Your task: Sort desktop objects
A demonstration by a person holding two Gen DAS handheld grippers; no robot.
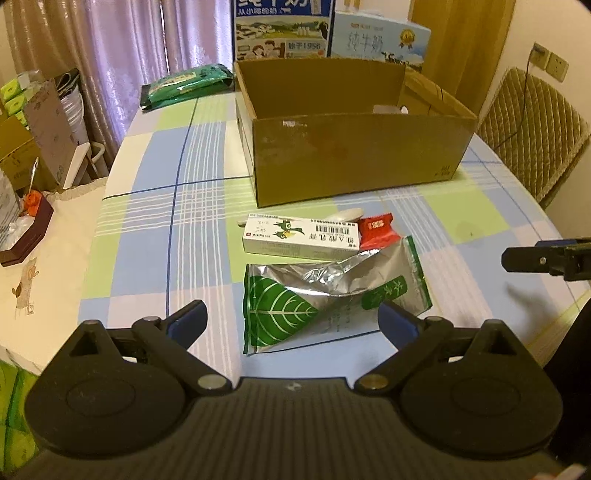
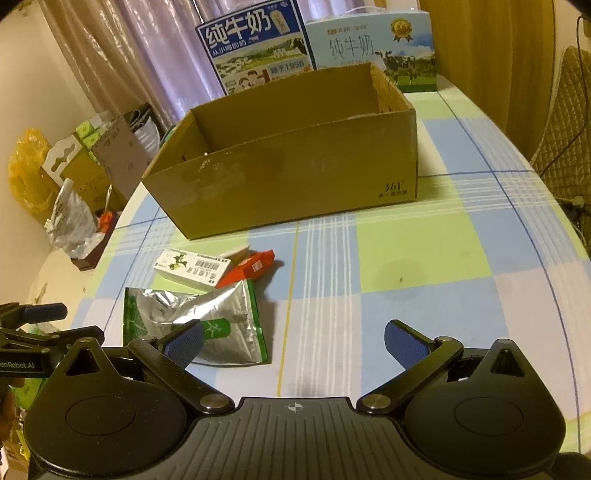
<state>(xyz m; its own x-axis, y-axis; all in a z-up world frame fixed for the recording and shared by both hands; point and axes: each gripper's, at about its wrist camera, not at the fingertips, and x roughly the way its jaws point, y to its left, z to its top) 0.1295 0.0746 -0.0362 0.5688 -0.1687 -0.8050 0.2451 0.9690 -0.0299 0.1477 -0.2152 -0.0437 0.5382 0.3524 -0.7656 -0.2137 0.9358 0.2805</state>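
Before one cardboard box (image 1: 354, 155) — one foil pouch (image 1: 332, 295), one carton (image 1: 301, 236).

Crumpled foil pouch (image 1: 332, 299), white medicine box (image 1: 301, 238), red packet (image 1: 376, 230) clustered before open cardboard box (image 1: 354, 155).

One cardboard box (image 1: 354, 155), two milk cartons (image 1: 282, 29) behind it, one white medicine box (image 1: 301, 236), one foil pouch (image 1: 332, 299) (crumpled), one red packet (image 1: 376, 230).

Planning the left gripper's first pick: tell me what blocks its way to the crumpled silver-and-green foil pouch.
Nothing visible does. The open left gripper faces the crumpled silver-and-green foil pouch directly, only bare checked tablecloth around. The white medicine box lies beyond the pouch, toward the brown cardboard box.
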